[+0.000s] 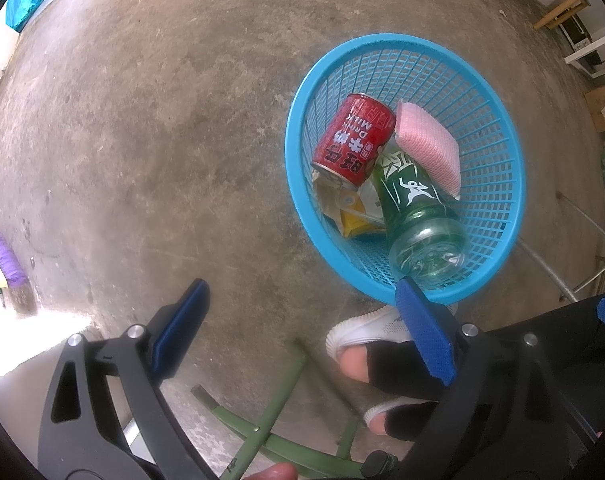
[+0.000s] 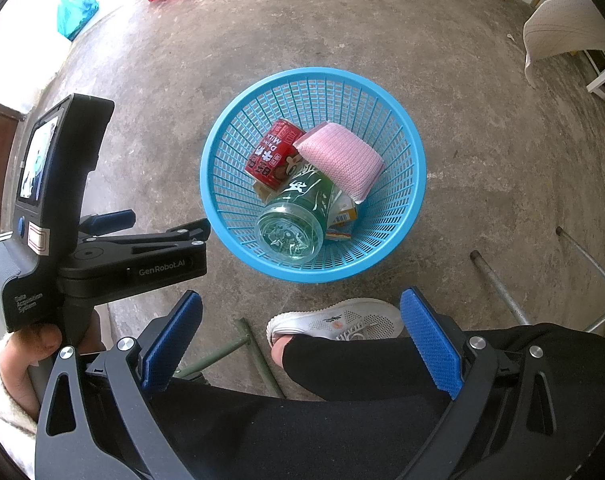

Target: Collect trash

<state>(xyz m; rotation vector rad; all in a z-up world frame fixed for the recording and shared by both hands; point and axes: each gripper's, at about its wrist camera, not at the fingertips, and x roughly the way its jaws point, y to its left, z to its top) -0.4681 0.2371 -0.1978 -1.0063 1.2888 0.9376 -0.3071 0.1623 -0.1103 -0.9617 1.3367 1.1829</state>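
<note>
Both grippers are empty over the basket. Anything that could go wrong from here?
1. The green plastic bottle leans high against the blue mesh basket wall; a bump may tip it out.
2. The person's white shoe sits close beside the basket and could knock it.

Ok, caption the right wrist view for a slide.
Open right gripper above a blue mesh basket holding a red milk can, green bottle and pink sponge.
</note>
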